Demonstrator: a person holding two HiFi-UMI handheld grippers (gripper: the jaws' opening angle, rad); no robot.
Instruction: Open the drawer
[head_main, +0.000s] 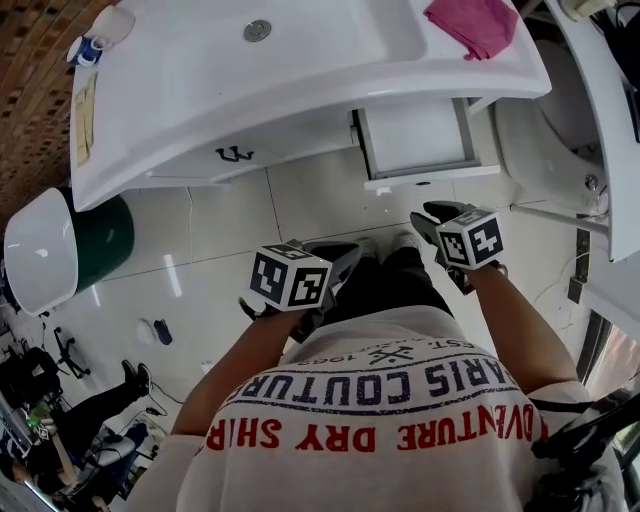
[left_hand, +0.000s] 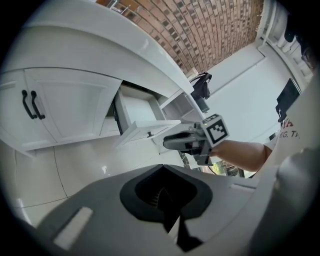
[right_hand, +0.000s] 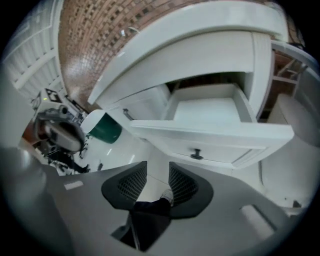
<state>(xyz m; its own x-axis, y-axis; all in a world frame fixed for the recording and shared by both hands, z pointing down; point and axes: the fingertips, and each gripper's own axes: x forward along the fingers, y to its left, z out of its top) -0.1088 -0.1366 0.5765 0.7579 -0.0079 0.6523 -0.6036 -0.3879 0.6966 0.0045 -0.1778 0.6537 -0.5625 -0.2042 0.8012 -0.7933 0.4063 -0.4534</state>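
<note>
The white drawer (head_main: 420, 140) under the vanity top stands pulled out, and its inside looks bare. Its front panel carries a small dark knob (right_hand: 196, 155). My right gripper (head_main: 430, 215) hangs just below the drawer front in the head view, apart from it. Its jaws are open with only floor and my shoe showing between them in the right gripper view (right_hand: 157, 182). My left gripper (head_main: 345, 262) is held lower and to the left, away from the drawer (left_hand: 145, 125). Its dark pads (left_hand: 162, 192) meet with nothing between them.
A white vanity (head_main: 300, 90) with a sink drain (head_main: 257, 30) fills the top, and a pink cloth (head_main: 475, 22) lies on its right corner. Cabinet doors with black handles (head_main: 233, 153) sit left of the drawer. A green bin (head_main: 100, 240) stands at left.
</note>
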